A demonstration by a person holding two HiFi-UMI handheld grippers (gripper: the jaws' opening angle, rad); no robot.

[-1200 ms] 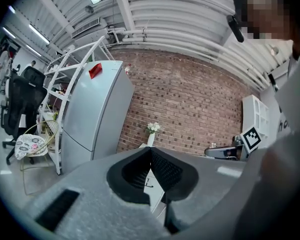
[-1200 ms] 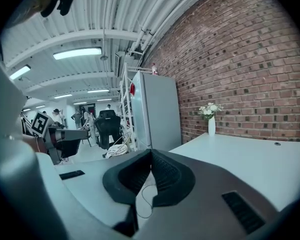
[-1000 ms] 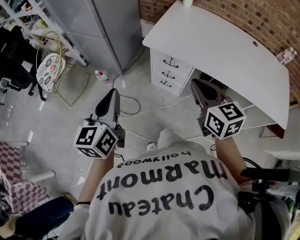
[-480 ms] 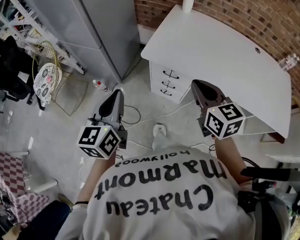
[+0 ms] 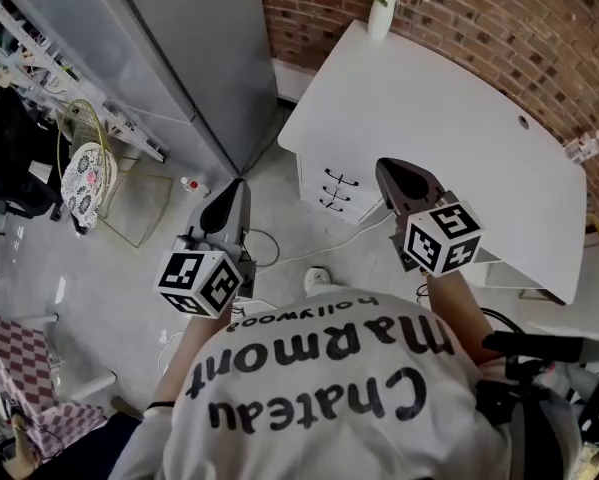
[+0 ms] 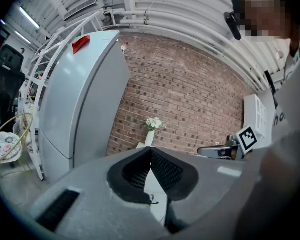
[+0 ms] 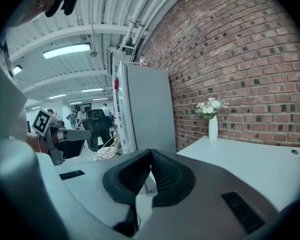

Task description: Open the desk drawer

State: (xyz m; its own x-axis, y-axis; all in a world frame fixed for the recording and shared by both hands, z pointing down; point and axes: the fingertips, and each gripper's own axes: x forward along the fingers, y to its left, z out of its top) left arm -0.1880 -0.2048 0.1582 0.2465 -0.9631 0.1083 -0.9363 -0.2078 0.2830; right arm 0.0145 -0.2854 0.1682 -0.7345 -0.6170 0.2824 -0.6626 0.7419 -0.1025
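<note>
White desk drawers (image 5: 335, 190) ahead, apart from left gripper (image 5: 235, 185) and right gripper (image 5: 386, 168), jaws closed, empty.

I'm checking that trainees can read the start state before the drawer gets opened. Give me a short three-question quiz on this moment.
1. True or false: all three drawers in the drawer unit under the white curved desk are shut.
2. The fingers of the right gripper are: A) apart around a drawer handle; B) together, holding nothing; C) out of every view.
3. What stands on the desk's far corner, by the red brick wall?
Key: 1 true. 2 B. 3 a slim white vase of white flowers.
</note>
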